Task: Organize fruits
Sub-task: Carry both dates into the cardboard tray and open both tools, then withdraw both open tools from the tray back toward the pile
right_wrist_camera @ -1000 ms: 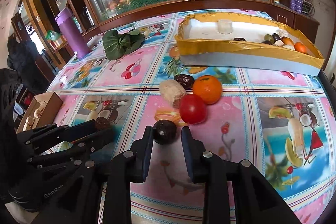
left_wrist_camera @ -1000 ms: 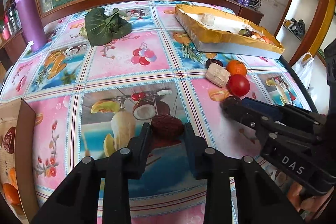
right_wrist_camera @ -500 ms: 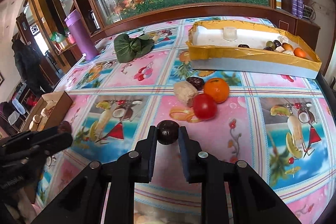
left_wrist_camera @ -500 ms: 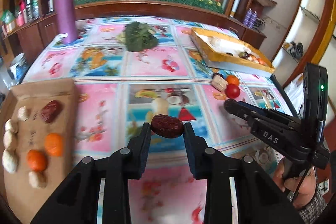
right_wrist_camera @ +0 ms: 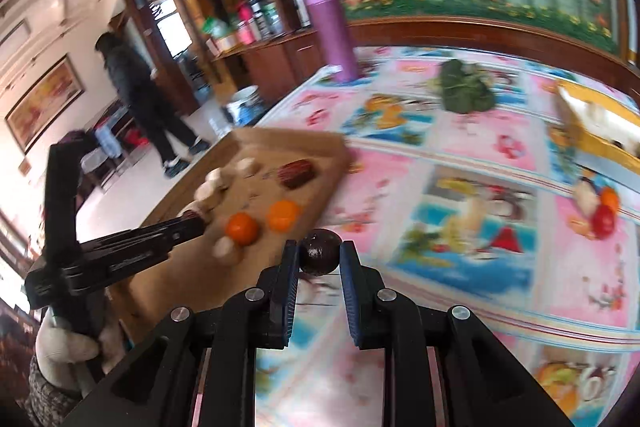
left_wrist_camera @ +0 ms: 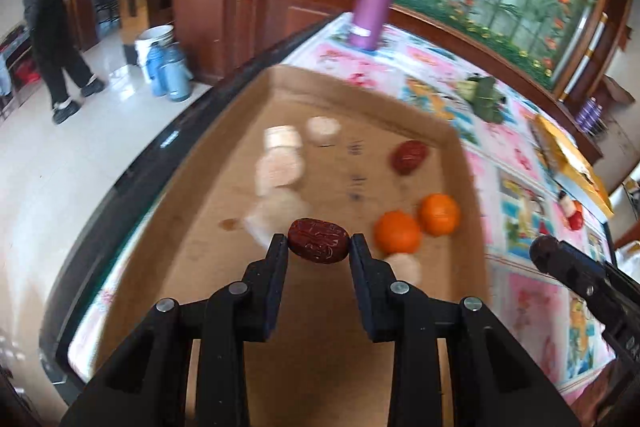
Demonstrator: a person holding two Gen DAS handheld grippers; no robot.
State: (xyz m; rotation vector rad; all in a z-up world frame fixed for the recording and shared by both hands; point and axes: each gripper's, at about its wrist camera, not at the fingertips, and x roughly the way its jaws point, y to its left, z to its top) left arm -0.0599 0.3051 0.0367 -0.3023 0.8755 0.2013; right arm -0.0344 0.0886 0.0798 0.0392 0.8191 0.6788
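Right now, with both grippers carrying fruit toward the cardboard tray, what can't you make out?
- Pale pieces in the tray: motion-blurred in both views; kind and count unclear.
- Yellow box contents: cut by the right wrist frame edge, smeared.
- Fruit pile on the table: blurred, pieces overlap.
- Dark fruit in the right gripper: kind unclear.
- Date in the left gripper: height above the tray unclear.
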